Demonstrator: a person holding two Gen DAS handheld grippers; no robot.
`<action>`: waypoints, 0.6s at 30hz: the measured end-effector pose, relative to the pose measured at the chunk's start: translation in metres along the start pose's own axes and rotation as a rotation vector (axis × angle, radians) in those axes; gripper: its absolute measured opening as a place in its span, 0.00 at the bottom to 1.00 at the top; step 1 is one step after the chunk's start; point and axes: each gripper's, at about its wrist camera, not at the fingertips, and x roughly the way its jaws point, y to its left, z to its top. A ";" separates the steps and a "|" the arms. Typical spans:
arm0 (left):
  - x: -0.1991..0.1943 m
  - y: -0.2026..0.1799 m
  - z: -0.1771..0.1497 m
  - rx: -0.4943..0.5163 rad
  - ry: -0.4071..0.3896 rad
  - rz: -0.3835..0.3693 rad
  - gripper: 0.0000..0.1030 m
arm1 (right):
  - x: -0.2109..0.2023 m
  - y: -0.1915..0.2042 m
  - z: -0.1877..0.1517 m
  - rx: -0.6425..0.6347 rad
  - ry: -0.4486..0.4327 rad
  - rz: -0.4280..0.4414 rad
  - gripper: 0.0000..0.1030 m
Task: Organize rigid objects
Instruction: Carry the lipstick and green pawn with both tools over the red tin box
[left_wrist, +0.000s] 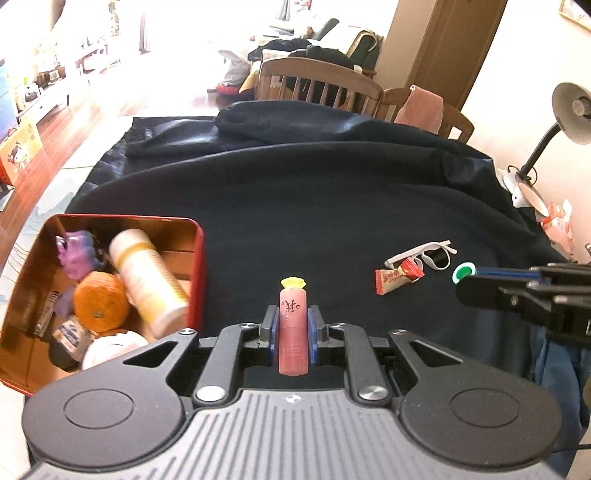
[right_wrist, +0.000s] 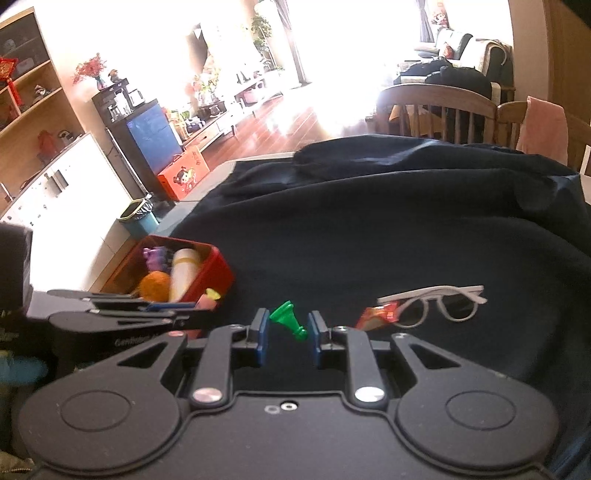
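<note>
1. The left gripper (left_wrist: 293, 325) is clamped on a pink tube (left_wrist: 293, 332) with a yellow cap, its blue pads pressed to both sides; the tube stands upright between them, above the dark cloth (left_wrist: 314, 206).
2. The right gripper (right_wrist: 287, 334) is parted, with a green pawn (right_wrist: 287, 319) tilted in the gap; whether either pad touches the pawn cannot be told.
3. A red tin (left_wrist: 197, 266) sits at the cloth's left edge, just left of the left gripper, holding a white bottle (left_wrist: 147, 280), an orange ball (left_wrist: 99, 301), a purple toy (left_wrist: 75, 254) and smaller items.
4. White glasses (left_wrist: 430, 254) lie on the cloth to the right, touching a red candy (left_wrist: 397, 278) on their near side.
</note>
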 end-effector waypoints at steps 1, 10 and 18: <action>-0.003 0.004 0.000 0.003 -0.001 -0.002 0.15 | 0.001 0.006 0.000 0.000 -0.001 0.001 0.21; -0.025 0.055 0.001 -0.005 -0.008 -0.010 0.15 | 0.016 0.063 0.000 -0.021 -0.007 0.000 0.21; -0.037 0.109 0.001 -0.025 -0.012 -0.001 0.15 | 0.039 0.103 0.003 -0.025 -0.004 0.002 0.21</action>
